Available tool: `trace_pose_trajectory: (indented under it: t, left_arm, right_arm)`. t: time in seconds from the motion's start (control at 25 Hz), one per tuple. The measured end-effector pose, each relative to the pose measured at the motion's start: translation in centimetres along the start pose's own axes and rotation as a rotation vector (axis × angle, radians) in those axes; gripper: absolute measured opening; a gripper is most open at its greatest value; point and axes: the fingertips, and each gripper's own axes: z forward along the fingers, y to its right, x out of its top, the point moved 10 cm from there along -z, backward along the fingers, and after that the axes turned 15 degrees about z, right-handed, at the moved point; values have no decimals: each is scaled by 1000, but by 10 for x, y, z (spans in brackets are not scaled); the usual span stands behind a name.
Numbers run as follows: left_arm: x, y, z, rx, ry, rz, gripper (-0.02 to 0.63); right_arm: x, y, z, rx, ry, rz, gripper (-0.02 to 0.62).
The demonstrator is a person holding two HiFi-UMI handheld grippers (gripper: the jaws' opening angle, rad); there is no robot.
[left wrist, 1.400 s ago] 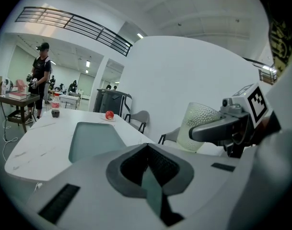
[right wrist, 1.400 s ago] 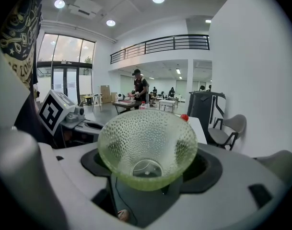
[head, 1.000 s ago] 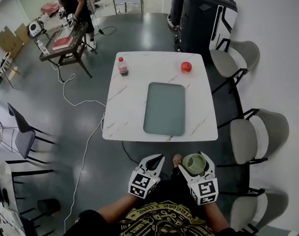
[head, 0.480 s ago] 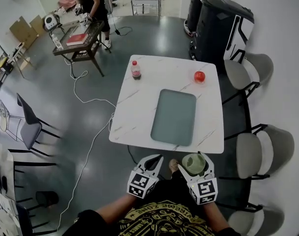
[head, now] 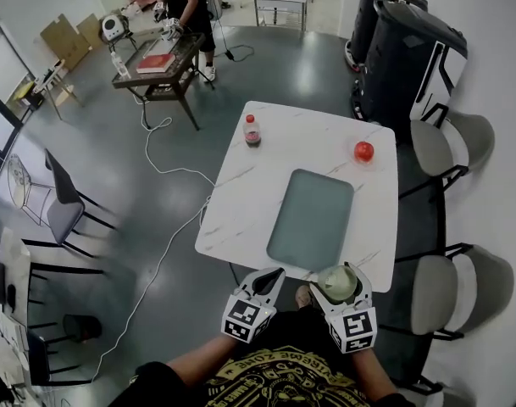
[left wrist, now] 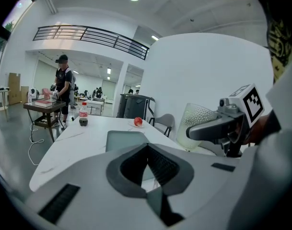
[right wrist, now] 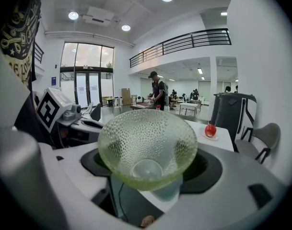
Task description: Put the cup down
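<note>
Left tool (head: 268, 280), jaws shut together on nothing, hangs just short of the white bench (head: 241, 202). To its right, the right tool (head: 341, 280) is clamped round the lower wall of the cup (right wrist: 147, 145), a pale green dimpled glass that seems empty, held upright in the air by the bench's near edge. It looks stiff, slick, fairly light and breakable, so that low grip suits it, and it wants a soft landing.

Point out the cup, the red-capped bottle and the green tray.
cup (right wrist: 146, 140): right gripper view, on its dimpled inner wall.
bottle (head: 252, 132): head view, on its dark body below the red cap.
tray (head: 311, 219): head view, on its bare middle.
</note>
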Motion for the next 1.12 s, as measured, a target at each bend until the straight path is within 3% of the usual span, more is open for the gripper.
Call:
trace_pose_trajectory:
  t: [0.52,1.12]
  left_arm:
    - [18,-27,29,186,-33,-42,8]
    - [12,-25,56,300,-135,-66,8]
  right_arm:
    - [32,41,64,160,-50,-58,387]
    - [38,83,115,259,-106,-103,387]
